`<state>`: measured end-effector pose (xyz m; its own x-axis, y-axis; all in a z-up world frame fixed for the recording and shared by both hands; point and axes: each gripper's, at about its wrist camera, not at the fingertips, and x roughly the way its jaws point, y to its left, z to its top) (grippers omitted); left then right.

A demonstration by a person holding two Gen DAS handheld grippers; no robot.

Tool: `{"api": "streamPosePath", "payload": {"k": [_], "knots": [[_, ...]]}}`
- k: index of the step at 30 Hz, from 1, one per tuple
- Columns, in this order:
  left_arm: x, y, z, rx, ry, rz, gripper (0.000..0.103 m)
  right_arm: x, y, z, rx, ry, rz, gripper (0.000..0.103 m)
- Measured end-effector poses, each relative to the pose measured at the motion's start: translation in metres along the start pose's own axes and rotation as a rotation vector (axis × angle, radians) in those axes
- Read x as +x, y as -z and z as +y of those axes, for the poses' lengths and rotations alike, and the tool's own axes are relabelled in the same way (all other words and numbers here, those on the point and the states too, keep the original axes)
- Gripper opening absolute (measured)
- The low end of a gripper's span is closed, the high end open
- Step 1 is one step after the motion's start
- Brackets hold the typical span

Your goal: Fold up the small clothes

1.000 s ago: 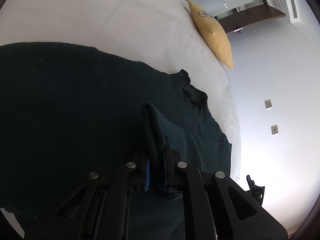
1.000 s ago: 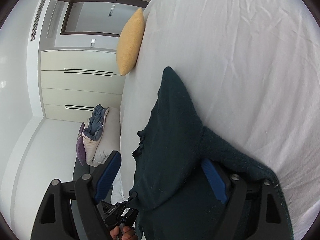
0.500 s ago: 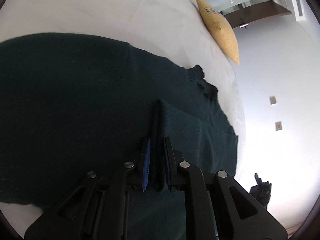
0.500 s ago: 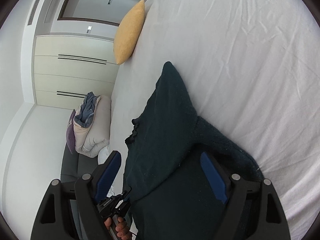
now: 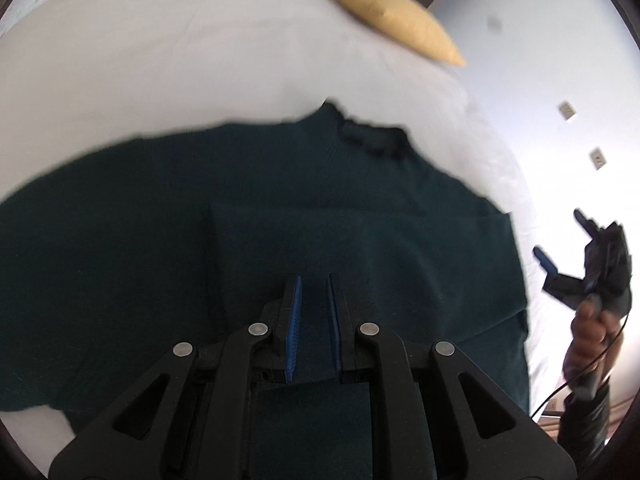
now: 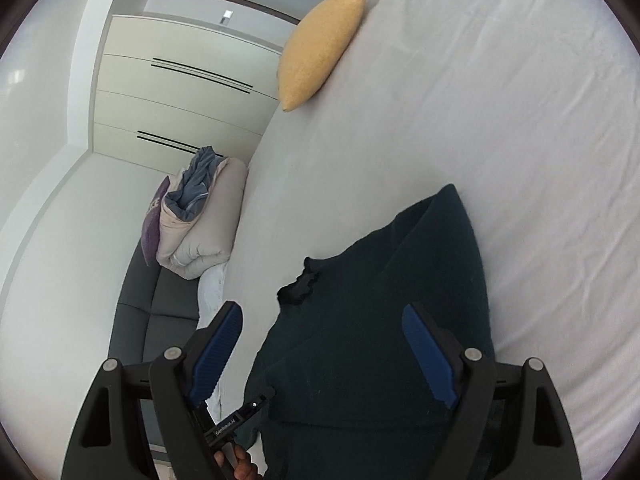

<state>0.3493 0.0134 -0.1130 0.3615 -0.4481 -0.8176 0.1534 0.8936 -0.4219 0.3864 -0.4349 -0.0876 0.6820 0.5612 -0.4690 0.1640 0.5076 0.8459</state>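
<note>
Dark green knitted sweater (image 5: pixel 280 208) lay spread on the white-sheeted bed (image 5: pixel 180 60), collar toward a mustard-yellow cushion (image 5: pixel 400 24) that sat on the bed's far edge. One sleeve was folded across the body, forming a straight-edged panel over the chest.

Left tool (image 5: pixel 312 300), black frame with blue ribbed pads, hung over the folded sleeve. Its jaws were drawn nearly together, only a narrow slot between them. Green knit showed through the slot, but the cloth appeared to lie flat beneath, not pinched; frame was motion-blurred, so contact could not be judged firmly.

Right tool (image 6: pixel 324 356) stood with jaws wide apart, nothing between the pads. It hovered above the sweater's edge near the collar; one finger over the bed's side, the other over the knit. In the left wrist view the same tool appeared off the bed's right edge, held by a hand (image 5: pixel 588 340) above a dark sleeve, a thin cable trailing from it.

In the right wrist view part of the left tool's black body with its holder's fingers (image 6: pixel 240 468) showed low in frame, beside the sweater's hem.

Beyond the bed: a grey sofa (image 6: pixel 156 312) carrying a rolled pale duvet (image 6: pixel 204 240) with blue-grey fabric on top, and cream wardrobe doors (image 6: pixel 176 96) with dark handle strips.
</note>
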Motion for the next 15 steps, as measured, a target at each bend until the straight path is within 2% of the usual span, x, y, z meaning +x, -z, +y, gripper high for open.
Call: {"api": "streamPosePath", "payload": {"k": [4,6,10,13,15], "knots": [[0.004,0.009,0.019,-0.037,0.070,-0.006,0.012,0.029,-0.017,-0.030,0.043,0.040,0.062,0.085],[0.004,0.010,0.024,-0.030,0.082,-0.001,0.012,0.031,-0.015,-0.038,0.053,0.014,0.077,0.083],[0.007,0.008,0.023,-0.025,0.078,-0.007,0.012,0.015,0.009,-0.032,0.028,-0.021,0.124,0.084],[0.010,0.005,0.030,-0.032,0.070,-0.018,0.012,0.006,0.035,-0.032,0.000,-0.010,0.174,0.085],[0.011,0.004,0.023,-0.041,0.074,-0.022,0.012,-0.003,0.050,-0.032,-0.025,-0.017,0.168,0.085]]}}
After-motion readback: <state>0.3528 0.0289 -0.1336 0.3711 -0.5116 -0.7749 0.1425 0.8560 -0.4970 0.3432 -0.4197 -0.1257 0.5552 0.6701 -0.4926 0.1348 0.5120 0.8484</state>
